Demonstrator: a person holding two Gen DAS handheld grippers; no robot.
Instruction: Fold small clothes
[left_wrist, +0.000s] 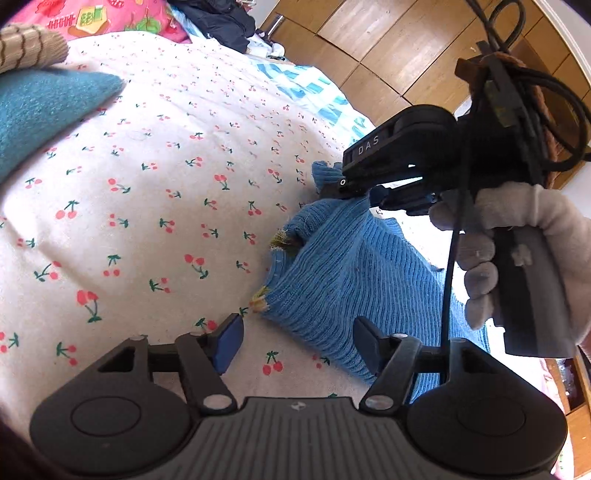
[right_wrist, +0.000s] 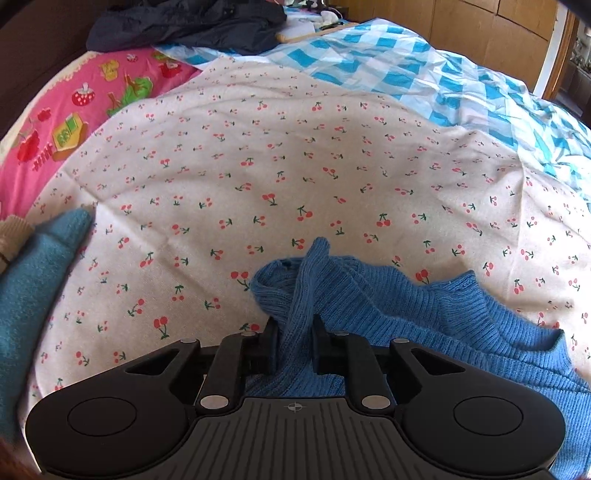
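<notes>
1. On the bed, a cherry-print sheet covers the middle; a blue ribbed sweater lies on it, partly bunched.
2. Right gripper: jaws narrow, clamped on a gathered fold of the sweater that rises between the pads. In the left wrist view the same gripper pinches the sweater near its top edge, so the knit hangs in a ridge below the grip.
3. A gloved hand holds the right gripper's handle; a black cable runs down in front of the hand.
4. Left gripper: jaws wide, nothing between the pads. Its right finger stands over the sweater's lower edge; its left finger stands over bare sheet just beside the hem.
5. Hem detail: yellowish stitching shows at two points on the sweater's near edge.
6. Other items: a teal knit lies at the sheet's left side, with a beige striped knit touching it behind.
7. Behind the sheet: a pink printed cloth, a blue-and-white check cloth, and a dark garment.
8. Beyond the bed: wood floor.
</notes>
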